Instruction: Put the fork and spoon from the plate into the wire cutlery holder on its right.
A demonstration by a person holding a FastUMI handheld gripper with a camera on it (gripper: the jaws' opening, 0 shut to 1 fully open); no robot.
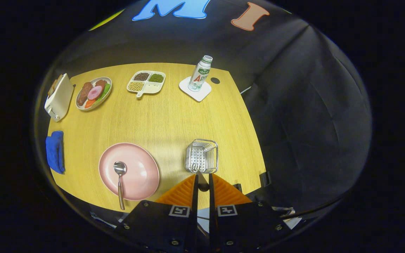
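Note:
My gripper [202, 174] is shut on the fork [198, 166], whose tines point forward over the near rim of the wire cutlery holder [201, 156]. The holder stands upright on the wooden table, just ahead of my fingertips. Left of it lies the pink plate [129, 171] with the metal spoon [120, 182] on it, bowl away from me and handle reaching past the plate's near edge.
On the wooden table [160, 116] farther away stand a bottle [199, 74] on a white coaster, a divided dish of beans [146, 83], a plate of food [93, 93] and a white toaster [59, 97]. A blue cloth [55, 151] lies at the left edge.

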